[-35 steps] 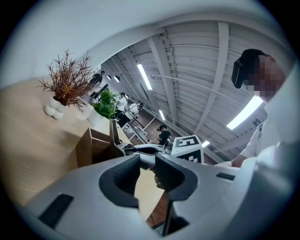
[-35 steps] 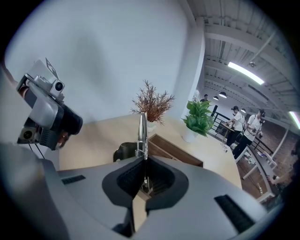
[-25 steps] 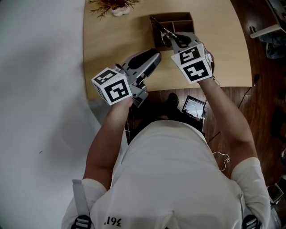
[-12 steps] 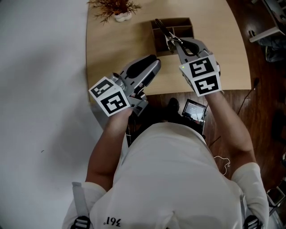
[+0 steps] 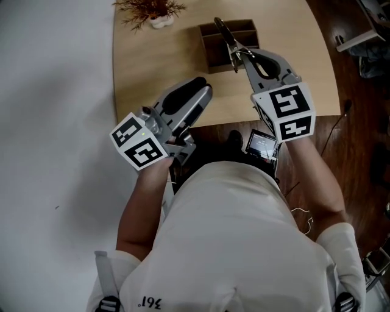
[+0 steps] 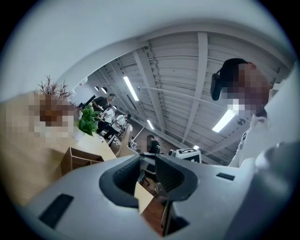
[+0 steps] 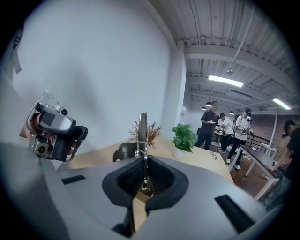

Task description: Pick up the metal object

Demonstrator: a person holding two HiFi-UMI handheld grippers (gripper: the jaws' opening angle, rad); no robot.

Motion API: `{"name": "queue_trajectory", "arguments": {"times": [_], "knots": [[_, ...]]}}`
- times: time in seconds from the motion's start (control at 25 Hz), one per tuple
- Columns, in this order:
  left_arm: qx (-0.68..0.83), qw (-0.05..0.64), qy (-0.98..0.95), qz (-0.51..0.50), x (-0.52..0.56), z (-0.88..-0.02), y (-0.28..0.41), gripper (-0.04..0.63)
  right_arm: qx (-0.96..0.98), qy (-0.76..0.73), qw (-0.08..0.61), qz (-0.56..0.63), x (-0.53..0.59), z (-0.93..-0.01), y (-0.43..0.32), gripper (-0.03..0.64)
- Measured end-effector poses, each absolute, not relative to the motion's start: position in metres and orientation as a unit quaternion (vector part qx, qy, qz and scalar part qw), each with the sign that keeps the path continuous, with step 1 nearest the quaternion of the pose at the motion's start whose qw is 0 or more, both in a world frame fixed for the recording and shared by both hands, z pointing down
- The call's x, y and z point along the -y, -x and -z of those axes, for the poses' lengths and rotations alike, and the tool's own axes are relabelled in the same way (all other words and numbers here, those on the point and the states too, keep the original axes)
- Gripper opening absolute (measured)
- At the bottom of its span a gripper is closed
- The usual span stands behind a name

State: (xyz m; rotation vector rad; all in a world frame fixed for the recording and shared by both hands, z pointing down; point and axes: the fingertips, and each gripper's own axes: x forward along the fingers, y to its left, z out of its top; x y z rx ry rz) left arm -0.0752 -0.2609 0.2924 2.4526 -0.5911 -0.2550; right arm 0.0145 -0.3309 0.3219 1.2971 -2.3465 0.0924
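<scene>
The metal object is a long thin tool with a spring. My right gripper is shut on its lower end, and its tip reaches up over the brown wooden box. In the right gripper view the metal object stands upright between the pads of the right gripper. My left gripper hovers over the table's near edge, left of the right one and apart from it. The left gripper shows a narrow gap between its pads with nothing in it.
The light wooden table carries the box at its far middle and a dried plant in a white pot at the far left. A small screen lies on the dark floor below the table's near edge. People stand far behind a green plant.
My right gripper has drawn back toward me and to the right with the metal object in it. The left gripper has also pulled back and a little left.
</scene>
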Motion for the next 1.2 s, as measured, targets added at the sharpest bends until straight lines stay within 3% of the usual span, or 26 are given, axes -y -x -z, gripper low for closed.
{"name": "queue_trajectory", "arguments": {"times": [1.2], "knots": [[0.202,0.296,-0.929,0.091,0.202,-0.281,0.087,0.078,0.849,-0.493,0.154,-0.110,0.252,-0.297,-0.054,0.005]]}}
